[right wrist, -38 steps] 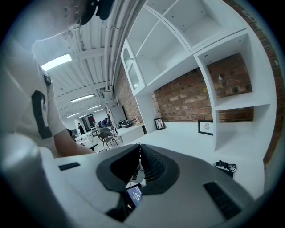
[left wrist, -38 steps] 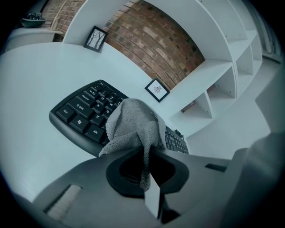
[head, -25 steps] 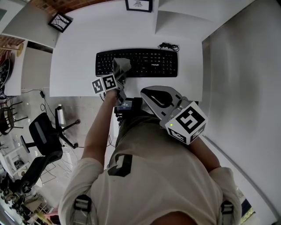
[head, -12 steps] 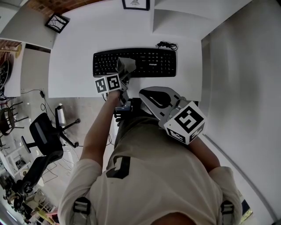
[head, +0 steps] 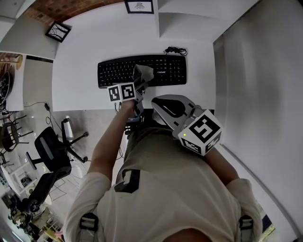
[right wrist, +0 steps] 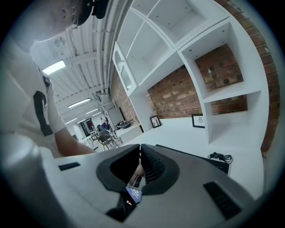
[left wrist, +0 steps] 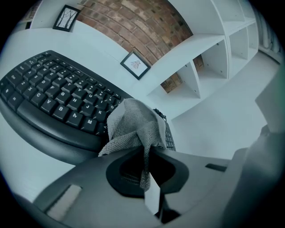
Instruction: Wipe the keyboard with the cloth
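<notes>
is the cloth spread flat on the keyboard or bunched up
Bunched up. The left gripper pinches one end of the cloth, which stands in crumpled folds over the keyboard.

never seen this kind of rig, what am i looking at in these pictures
There is no robot here: a person holds a hand-held gripper in each hand. One picture comes from a camera on the person's head, looking down. The other two come from cameras riding on each gripper. A black keyboard lies on the white desk, with framed pictures beyond it. The left gripper is shut on a grey cloth that lies over the keys. The right gripper is shut, empty, held near the person's body.
</notes>
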Tool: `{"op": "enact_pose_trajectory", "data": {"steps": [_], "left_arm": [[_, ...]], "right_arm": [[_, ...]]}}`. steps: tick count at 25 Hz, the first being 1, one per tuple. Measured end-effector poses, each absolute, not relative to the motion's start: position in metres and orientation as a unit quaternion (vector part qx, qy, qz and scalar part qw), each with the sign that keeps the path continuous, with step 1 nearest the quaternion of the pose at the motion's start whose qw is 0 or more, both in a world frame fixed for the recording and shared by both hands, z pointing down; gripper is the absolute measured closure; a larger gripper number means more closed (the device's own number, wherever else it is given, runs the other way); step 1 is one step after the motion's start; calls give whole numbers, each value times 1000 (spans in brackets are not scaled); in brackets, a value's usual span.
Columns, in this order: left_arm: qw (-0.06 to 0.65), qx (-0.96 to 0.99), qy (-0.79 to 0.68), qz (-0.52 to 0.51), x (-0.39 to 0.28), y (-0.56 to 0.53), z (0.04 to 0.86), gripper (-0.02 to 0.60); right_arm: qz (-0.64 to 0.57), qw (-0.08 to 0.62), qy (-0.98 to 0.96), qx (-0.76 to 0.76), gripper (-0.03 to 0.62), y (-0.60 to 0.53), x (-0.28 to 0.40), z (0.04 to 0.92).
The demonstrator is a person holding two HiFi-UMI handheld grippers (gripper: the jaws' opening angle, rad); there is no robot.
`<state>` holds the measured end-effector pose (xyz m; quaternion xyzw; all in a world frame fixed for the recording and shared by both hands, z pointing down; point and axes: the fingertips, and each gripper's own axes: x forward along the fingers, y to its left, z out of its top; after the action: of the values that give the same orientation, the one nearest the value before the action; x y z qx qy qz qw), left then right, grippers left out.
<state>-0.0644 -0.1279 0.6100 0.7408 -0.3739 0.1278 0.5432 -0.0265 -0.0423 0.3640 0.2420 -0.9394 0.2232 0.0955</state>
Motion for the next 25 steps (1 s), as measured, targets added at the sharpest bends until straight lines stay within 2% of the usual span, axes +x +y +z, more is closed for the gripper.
{"op": "enact_pose_trajectory", "data": {"steps": [25], "left_arm": [[555,744,-354,112,34,-126,608,572]], "right_arm": [[242,86,-934,247,588,-36,53,369]]}}
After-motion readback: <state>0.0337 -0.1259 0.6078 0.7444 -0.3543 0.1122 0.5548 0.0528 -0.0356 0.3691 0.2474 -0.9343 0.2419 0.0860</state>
